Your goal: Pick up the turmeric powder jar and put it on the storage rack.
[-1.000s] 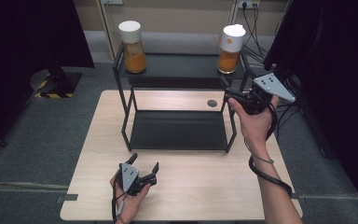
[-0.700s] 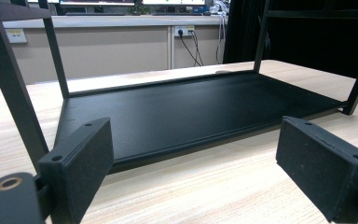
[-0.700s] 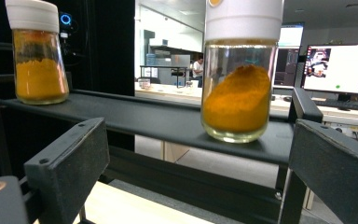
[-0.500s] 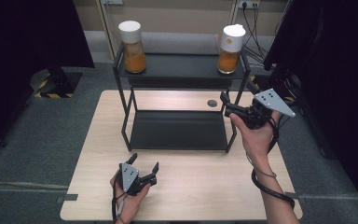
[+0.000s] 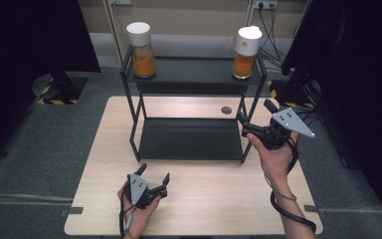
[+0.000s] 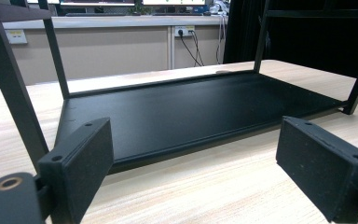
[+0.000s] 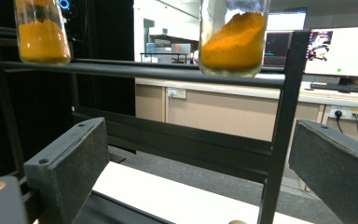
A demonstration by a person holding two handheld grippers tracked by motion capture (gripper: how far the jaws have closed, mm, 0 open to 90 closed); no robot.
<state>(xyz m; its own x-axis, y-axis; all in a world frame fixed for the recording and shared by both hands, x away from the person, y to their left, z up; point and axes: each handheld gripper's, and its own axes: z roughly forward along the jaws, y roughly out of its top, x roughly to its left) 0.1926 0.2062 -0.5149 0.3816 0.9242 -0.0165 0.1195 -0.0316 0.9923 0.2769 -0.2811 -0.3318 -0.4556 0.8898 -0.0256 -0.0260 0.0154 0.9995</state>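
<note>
A black two-tier rack [image 5: 194,70] stands on the wooden table [image 5: 99,164]. On its top shelf are two white-lidded jars of orange powder: one at the left [image 5: 141,50], one at the right [image 5: 246,52]. My right gripper [image 5: 254,112] is held open by the rack's right front post, below the right jar, with nothing in it. In the right gripper view the open gripper [image 7: 200,158] faces the post [image 7: 279,130] and looks up at both jars [image 7: 42,32] [image 7: 233,39]. My left gripper [image 5: 154,173] rests open near the table's front edge and faces the lower shelf [image 6: 191,107].
A small dark round disc [image 5: 226,110] lies on the table behind the rack's right side. Dark curtains flank the table. A yellow-and-black striped base [image 5: 54,94] sits on the floor at the left. Cables and wall sockets [image 5: 266,6] are behind.
My right gripper has drawn back and down from beside the top shelf toward the near side, still open. The left gripper and both jars have not moved.
</note>
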